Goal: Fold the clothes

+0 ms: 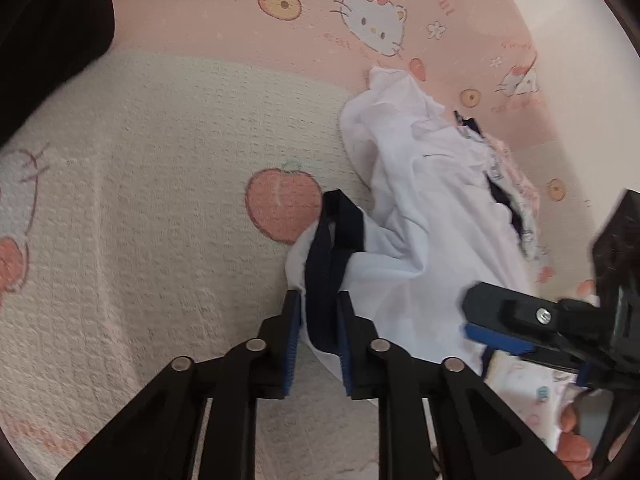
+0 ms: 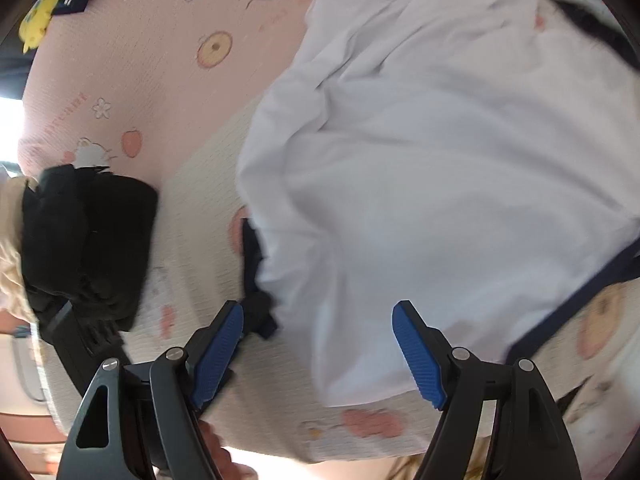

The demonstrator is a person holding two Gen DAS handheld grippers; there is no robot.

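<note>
A white shirt (image 1: 416, 208) with navy trim lies crumpled on the pink and cream bedsheet (image 1: 160, 200). My left gripper (image 1: 319, 300) is shut on the shirt's navy-edged cuff (image 1: 324, 264), and the fabric bunches between the blue pads. The right gripper (image 1: 500, 320) reaches in from the right over the shirt's lower edge. Seen from the right wrist, the right gripper (image 2: 318, 312) is open, its blue pads (image 2: 416, 348) spread wide. The white shirt (image 2: 440, 160) fills the space ahead of it and drapes down between the fingers. The navy cuff (image 2: 252, 256) shows at the shirt's left edge.
A folded black garment (image 2: 88, 236) lies left of the shirt, also seen as a black garment (image 1: 48, 28). A yellow and navy garment (image 2: 52, 4) sits at the far corner. A patterned garment (image 1: 516, 188) lies beyond the shirt. A hand (image 1: 572, 440) holds the right gripper.
</note>
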